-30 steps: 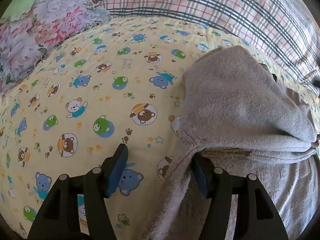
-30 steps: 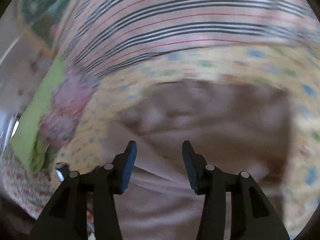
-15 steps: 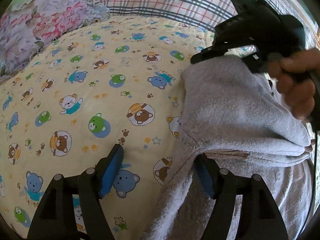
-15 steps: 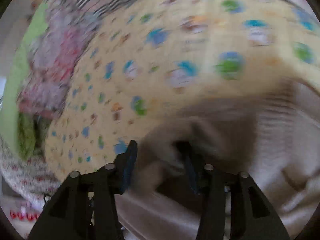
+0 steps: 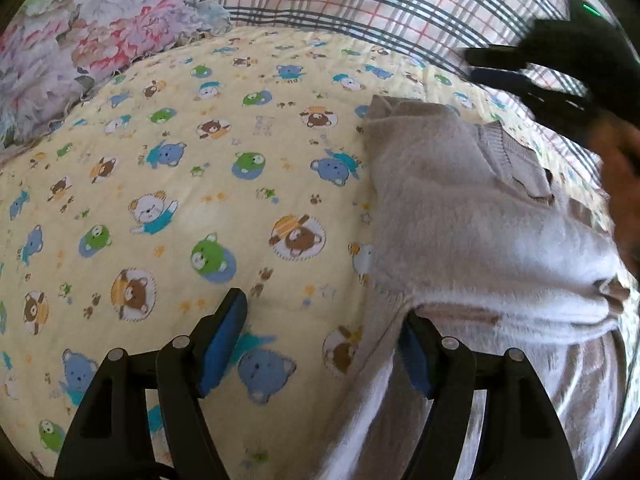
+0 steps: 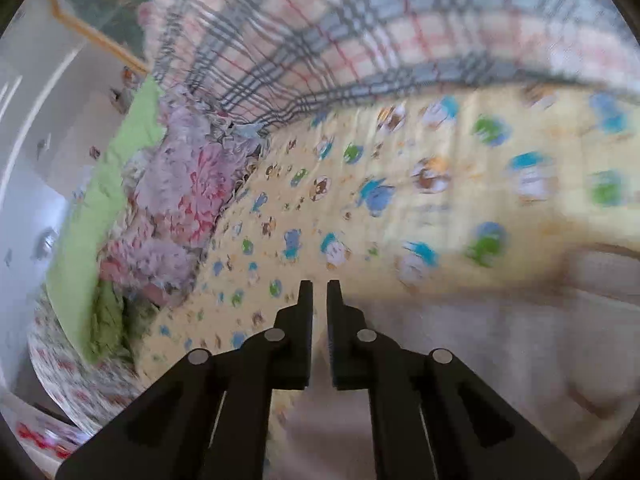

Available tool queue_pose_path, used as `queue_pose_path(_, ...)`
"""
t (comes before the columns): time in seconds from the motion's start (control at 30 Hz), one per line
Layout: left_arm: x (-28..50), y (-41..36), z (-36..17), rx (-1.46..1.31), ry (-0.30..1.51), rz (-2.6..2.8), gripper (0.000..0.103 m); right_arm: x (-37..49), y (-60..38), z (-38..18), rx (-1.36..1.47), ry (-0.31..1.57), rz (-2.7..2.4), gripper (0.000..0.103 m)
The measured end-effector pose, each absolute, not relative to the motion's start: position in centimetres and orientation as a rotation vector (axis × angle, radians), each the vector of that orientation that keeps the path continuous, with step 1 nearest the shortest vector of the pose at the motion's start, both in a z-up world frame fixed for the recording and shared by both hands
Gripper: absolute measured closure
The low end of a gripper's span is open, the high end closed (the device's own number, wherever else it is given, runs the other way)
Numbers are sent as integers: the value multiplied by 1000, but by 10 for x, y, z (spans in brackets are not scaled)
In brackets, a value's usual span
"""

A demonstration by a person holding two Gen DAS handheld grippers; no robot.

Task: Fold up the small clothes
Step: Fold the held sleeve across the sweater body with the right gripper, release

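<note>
A home bedroom is indicated: a bed is covered with a yellow sheet [image 5: 168,208] printed with cartoon bears, a plaid blanket [image 5: 360,4] is laid beyond it, and a floral quilt [image 5: 80,48] with a green cover [image 6: 116,184] is piled at the side. A pale wall [image 6: 36,128] is seen past the bed.

Left wrist camera: low over the bed, angled steeply down along its fingers, close on the yellow bear-print sheet [image 5: 224,184] and grey garment [image 5: 472,220]. Right wrist camera: shallower tilt, blurred, facing across the same sheet [image 6: 400,200] toward the plaid cover [image 6: 360,40]. Both views share the sheet, the plaid cover [image 5: 360,0] and the floral blanket [image 5: 80,48] [image 6: 188,200].
</note>
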State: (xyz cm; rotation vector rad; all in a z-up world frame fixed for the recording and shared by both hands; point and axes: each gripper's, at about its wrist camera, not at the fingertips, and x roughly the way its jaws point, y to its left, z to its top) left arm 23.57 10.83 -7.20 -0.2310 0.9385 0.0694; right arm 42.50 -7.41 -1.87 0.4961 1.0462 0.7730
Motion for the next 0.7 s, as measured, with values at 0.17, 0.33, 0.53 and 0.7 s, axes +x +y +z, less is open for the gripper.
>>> queue_pose_path(0.17, 215, 123, -59, -253, 931, -9, 30, 356, -173, 6, 505, 920, 680, 41)
queue_pose_path(0.33, 220, 134, -34, -260, 896, -6, 32, 290, -280, -5, 538, 859, 432, 41)
queue_pose_path(0.53, 267, 133, -25, -248, 899, 33, 32, 230, -369, -49, 612, 881, 184, 41)
queue_pose_path(0.7, 312, 124, -37, -241, 946, 44, 32, 231, -369, -62, 570, 884, 177, 41)
